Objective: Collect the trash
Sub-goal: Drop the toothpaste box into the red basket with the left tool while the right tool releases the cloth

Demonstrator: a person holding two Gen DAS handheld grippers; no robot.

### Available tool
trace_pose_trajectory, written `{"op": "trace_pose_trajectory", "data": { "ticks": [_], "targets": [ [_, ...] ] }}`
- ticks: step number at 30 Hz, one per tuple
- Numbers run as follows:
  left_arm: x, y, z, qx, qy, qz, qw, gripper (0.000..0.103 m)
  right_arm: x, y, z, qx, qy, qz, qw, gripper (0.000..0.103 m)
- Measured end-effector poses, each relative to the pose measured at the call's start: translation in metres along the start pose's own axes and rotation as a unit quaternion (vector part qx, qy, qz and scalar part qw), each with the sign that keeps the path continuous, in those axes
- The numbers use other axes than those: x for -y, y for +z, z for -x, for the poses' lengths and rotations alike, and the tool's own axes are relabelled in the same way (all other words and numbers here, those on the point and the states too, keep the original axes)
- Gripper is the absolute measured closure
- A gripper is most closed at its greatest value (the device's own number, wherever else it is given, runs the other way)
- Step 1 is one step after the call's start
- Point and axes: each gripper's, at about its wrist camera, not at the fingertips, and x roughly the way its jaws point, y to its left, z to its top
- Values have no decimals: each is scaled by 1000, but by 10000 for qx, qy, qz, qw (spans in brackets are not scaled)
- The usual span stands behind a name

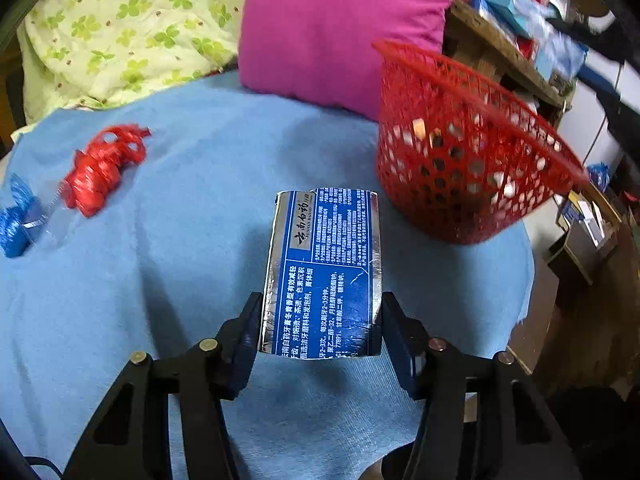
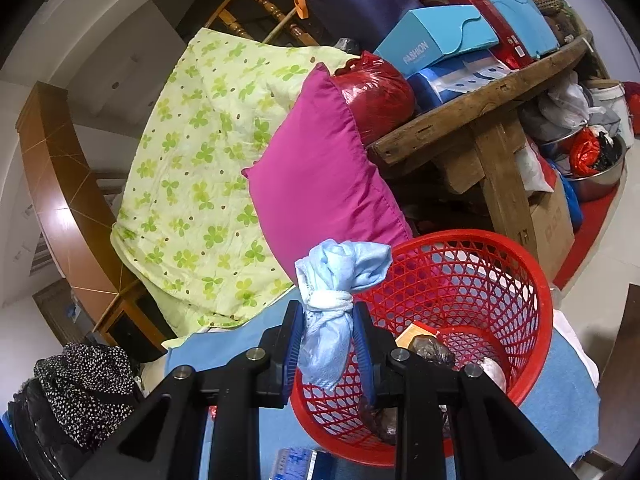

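A: We log the left gripper (image 1: 320, 326) first. Its jaws stand partly apart with a blue and silver toothpaste box (image 1: 324, 276) between them, glossy card, creased, printed in white characters. Both pads sit against its long sides, so we read it as gripped.

B: Agreed. Beyond the jaws and to their right we see the red basket (image 1: 468, 160), stiff plastic lattice, round, flaring to the rim, blurred here. Under the jaws lies a blue cloth (image 1: 180, 240), napped and soft.

A: Left of the jaws, well apart from the box, we note a crumpled red wrapper (image 1: 100, 172), shiny, and just beside it a blue wrapper (image 1: 18, 226), also crinkled.

B: The right wrist view gives us what the left cannot. The right gripper (image 2: 326, 346) is clamped tight on a pale blue rag (image 2: 334, 300), thin woven stuff knotted in the middle, its ends bunching above the pads.

A: There we look down into the basket (image 2: 520, 276), just right of those jaws; scraps lie on its bottom, too jumbled for us to name.

B: Past both jaws we mark a magenta cushion (image 2: 320, 176), smooth, and a quilt (image 2: 200, 152) with green clover print, puffy.

A: Only the left view shows the two wrappers.
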Motion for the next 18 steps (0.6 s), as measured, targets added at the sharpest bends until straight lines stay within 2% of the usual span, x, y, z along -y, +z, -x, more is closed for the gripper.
{"op": "trace_pose_trajectory", "data": {
  "ticks": [3, 7, 11, 14, 18],
  "targets": [
    [0, 16, 24, 377, 80, -30, 9993, 44, -2, 0, 1, 19, 11, 39, 10000, 76],
    [7, 44, 65, 1056, 207, -186, 9940, 44, -2, 1, 3, 79, 1, 70, 9999, 76],
    [19, 69, 93, 1487, 99, -352, 9882, 44, 6, 5, 10, 203, -31, -27, 9998, 76],
    [31, 85, 107, 1737, 22, -518, 9834, 44, 16, 8, 16, 301, -74, -143, 9994, 76],
    [43, 103, 107, 1805, -131, -680, 9811, 44, 25, 12, 23, 413, -126, -210, 9988, 76]
  ]
}}
